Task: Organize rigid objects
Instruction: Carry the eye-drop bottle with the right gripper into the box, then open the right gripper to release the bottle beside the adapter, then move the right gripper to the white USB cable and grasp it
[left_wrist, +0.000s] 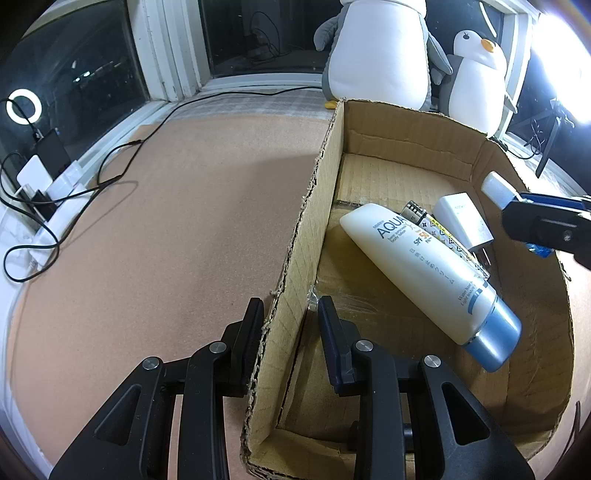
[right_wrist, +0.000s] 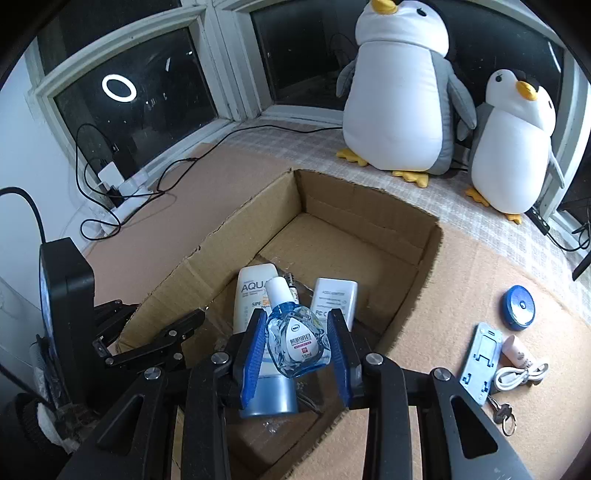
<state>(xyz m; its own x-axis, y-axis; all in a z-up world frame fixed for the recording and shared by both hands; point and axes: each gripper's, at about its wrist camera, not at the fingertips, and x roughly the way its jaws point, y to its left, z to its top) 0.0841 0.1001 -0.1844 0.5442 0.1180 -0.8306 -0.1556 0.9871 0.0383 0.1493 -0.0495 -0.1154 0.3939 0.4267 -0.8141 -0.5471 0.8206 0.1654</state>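
Eye-drop bottle sits clamped between the right gripper's blue pads, cap pointing far, held above the near end of the box. Step in hand looks like carry-and-drop into the box. Next move likely calls for lowering the bottle to bare floor right of the tube, clear of the charger, then letting go.

Left gripper is pinched together on the box's left wall, one finger outside, one inside, apparently to steady it.

Outside right, not yet packed: blue disc, phone stand, small pink tube, white cable, keys.

Hard to make out: the lighter is mostly buried between tube and charger. Bottle hides the box floor beneath it. Bright glare top right in the left view.
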